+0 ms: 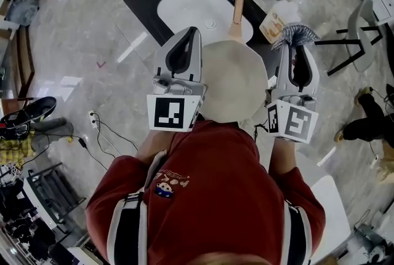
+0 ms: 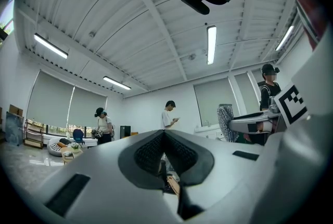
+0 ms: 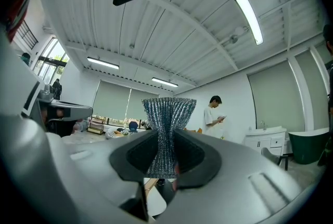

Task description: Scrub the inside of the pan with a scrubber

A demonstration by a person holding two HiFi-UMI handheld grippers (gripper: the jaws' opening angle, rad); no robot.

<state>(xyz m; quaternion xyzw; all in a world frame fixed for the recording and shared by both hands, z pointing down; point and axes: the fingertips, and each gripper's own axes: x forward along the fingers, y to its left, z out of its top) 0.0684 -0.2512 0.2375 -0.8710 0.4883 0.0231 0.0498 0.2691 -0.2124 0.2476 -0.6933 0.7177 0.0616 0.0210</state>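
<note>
Nearest the camera, the person's red shirt (image 1: 209, 196) fills the lower head view, with both grippers raised in front of it.

Left gripper (image 1: 186, 36) (image 2: 164, 135): jaws closed against each other, with nothing seen between them.

Right gripper (image 1: 295, 48) (image 3: 166, 137): clenched on a silver mesh scrubber (image 1: 295, 32) (image 3: 168, 114), which fans out above the jaws.

The cream pan (image 1: 234, 80) lies between the two grippers, apart from the scrubber. Its wooden handle (image 1: 237, 10) points away, toward a white basin (image 1: 188, 4) beyond. What supports the pan cannot be determined.
</note>
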